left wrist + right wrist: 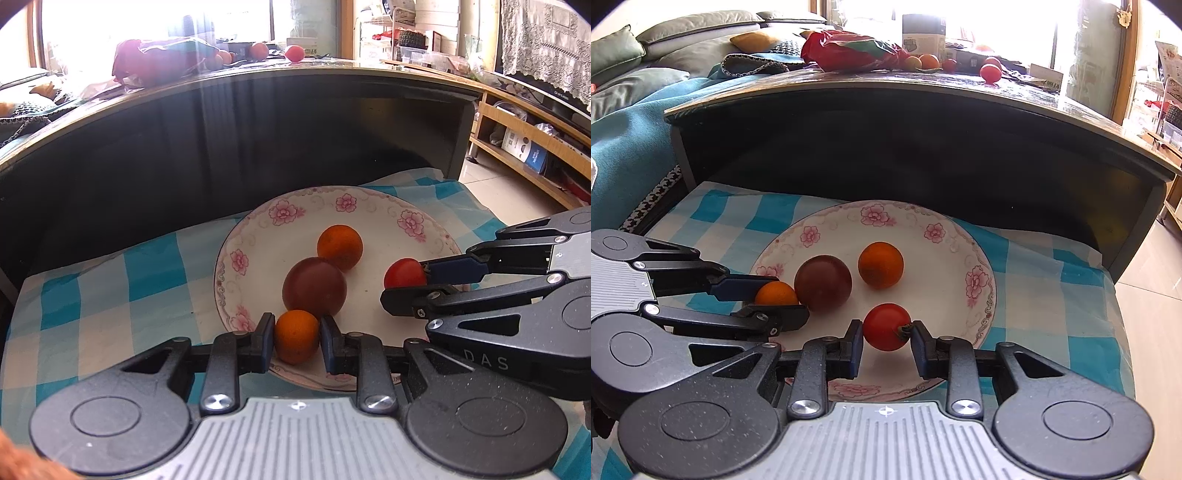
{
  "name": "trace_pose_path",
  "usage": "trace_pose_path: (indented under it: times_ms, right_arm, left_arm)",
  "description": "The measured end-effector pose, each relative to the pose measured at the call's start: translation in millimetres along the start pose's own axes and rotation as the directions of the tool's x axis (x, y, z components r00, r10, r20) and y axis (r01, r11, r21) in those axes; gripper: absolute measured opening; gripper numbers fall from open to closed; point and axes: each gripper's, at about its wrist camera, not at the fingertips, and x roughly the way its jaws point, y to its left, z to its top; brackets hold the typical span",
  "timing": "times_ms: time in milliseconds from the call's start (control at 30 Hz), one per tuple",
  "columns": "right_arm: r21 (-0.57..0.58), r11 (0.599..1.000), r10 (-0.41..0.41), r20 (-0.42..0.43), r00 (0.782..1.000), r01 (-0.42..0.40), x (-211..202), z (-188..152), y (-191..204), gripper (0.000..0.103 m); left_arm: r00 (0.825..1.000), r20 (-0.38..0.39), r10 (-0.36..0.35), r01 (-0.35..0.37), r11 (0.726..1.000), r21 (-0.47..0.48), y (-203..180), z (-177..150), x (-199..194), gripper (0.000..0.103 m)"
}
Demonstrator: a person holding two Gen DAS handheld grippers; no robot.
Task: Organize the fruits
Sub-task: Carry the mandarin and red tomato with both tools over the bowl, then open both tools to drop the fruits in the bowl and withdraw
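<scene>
A round white china plate (982, 295) bears pink flower sprays on its rim; the wrinkled cotton cloth (1052, 295) beneath is checked turquoise and white.

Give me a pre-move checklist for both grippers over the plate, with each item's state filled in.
1. Left gripper closed on the near orange fruit: ok, both pads touch it.
2. Right gripper closed on the red tomato: ok, it sits between the fingers.
3. Both held fruits are over the plate: ok.
4. Held orange fruit is apart from the dark fruit: not ok, they look to be touching.
5. Far orange fruit is out of both grippers' way: ok.
6. Held fruits resting on the plate or lifted: cannot tell.
</scene>
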Motion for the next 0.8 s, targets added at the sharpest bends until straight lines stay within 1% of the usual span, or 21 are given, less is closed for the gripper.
trace_pose_path:
  times_ms: [200, 300, 433, 800]
  right_arm:
    - [0.010, 1.000, 0.004, 0.007, 1.000, -0.004, -1.0, 1.6, -1.7, 0.025]
    - [0.013, 1.000, 0.003, 0.014, 1.000, -0.003, -3.4, 1.9, -2.5, 0.027]
    - [0.017, 1.000, -0.005, 0.024, 1.000, 0.005, -6.5, 2.9, -3.8, 0.032]
    - [0.033, 0.999, 0.000, 0.075, 0.997, -0.002, -28.2, 11.8, -0.5, 0.033]
  left_arm:
    - [1.000, 0.006, 0.009, -0.009, 1.000, 0.004, -0.4, 2.3, -1.3, 0.035]
    - [1.000, 0.010, 0.018, -0.018, 1.000, 0.005, -0.8, 3.5, -3.1, 0.035]
    - [1.000, 0.025, 0.018, -0.019, 1.000, 0.005, -0.6, 7.0, -9.8, 0.036]
    - [0.997, 0.068, 0.036, -0.037, 0.999, 0.015, -0.4, 18.1, -38.0, 0.036]
